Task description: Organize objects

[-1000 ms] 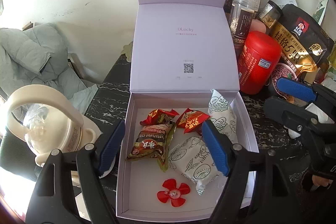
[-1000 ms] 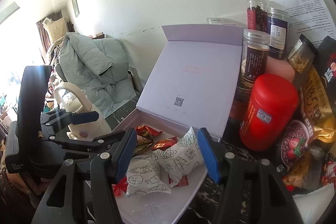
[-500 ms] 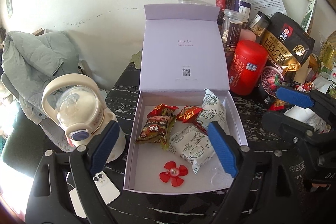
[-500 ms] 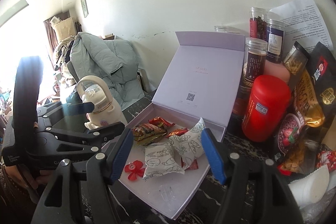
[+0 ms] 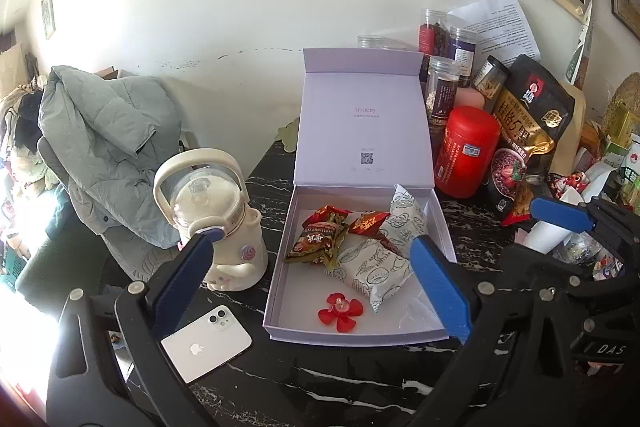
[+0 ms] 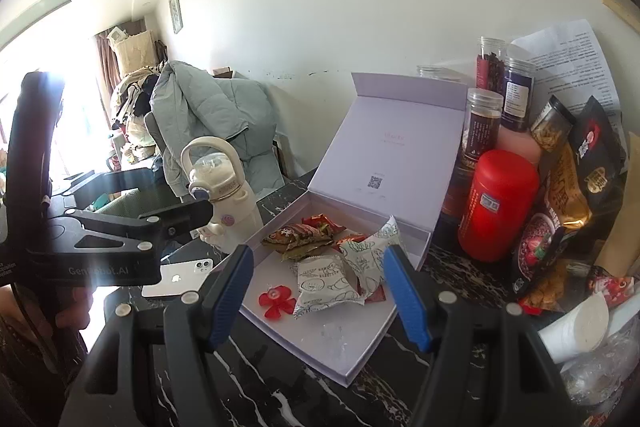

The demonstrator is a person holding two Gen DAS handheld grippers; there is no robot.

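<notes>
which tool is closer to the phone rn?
Left. The left tool hangs just above and beside the phone, which lies by its left finger. The right tool is over the box, off to the phone's right.

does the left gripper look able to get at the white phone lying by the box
Probably yes. The white phone lies flat and uncovered on the table beside the lavender box, just below the left gripper, whose jaws stand wide open and empty. The cream bottle stands close behind.

Snacks (image 5: 362, 247) lie in the box (image 5: 360, 337), bottle (image 5: 224, 227) left.
</notes>
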